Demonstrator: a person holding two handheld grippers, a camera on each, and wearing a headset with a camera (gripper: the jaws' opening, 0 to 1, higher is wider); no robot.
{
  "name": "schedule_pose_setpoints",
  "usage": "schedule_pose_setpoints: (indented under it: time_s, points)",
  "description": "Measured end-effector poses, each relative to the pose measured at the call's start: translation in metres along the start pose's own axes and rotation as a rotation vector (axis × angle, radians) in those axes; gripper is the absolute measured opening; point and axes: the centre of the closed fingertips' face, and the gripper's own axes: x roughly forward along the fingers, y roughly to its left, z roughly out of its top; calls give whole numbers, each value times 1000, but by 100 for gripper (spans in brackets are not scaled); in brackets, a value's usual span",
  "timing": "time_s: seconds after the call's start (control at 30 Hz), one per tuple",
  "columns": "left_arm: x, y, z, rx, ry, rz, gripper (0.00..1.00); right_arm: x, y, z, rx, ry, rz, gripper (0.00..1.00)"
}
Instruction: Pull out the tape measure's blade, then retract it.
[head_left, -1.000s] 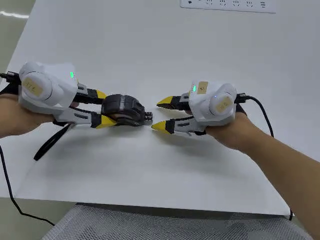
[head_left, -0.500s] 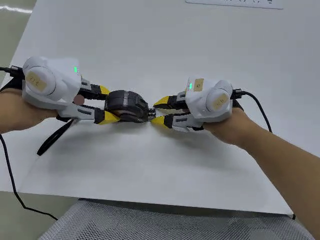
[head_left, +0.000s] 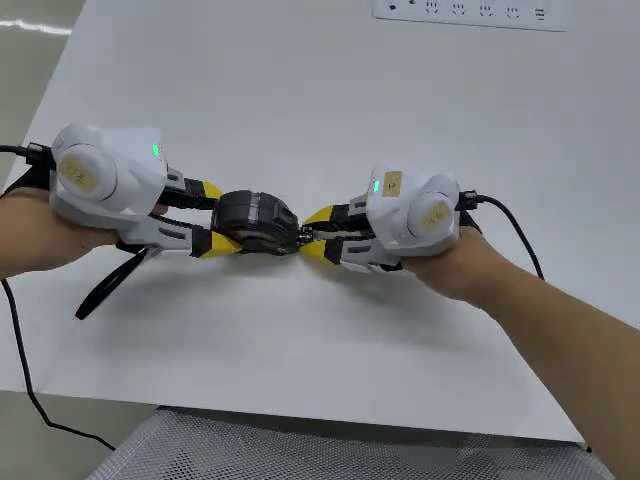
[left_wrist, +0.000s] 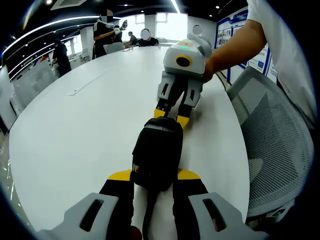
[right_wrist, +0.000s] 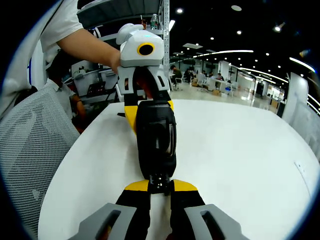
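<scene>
- Right tongs (head_left: 312, 232), open and apart a second ago, are now pinching the blade tip (right_wrist: 159, 183).
- Left tongs (head_left: 214, 216) are gripping the tape measure (head_left: 255, 220), so the pull-out looks ready to begin.

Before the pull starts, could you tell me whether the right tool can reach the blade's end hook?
Probably yes: the right tool appears shut on the end hook, with the left tool holding the tape measure and nothing between.

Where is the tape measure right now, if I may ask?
Head view: the tape measure is left of centre over the white table, held in the left gripper, the right gripper pinching its blade tip.
</scene>
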Motion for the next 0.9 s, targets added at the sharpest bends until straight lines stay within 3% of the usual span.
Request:
schedule_pose_setpoints:
  time_s: [0.2,0.9]
  points:
    - [0,-1,0,12,3,7,24,0,-1,0,26,-4,-14,10]
    - [0,0,-2,21,10,9,23,-2,1,-1,12,13,-23,9]
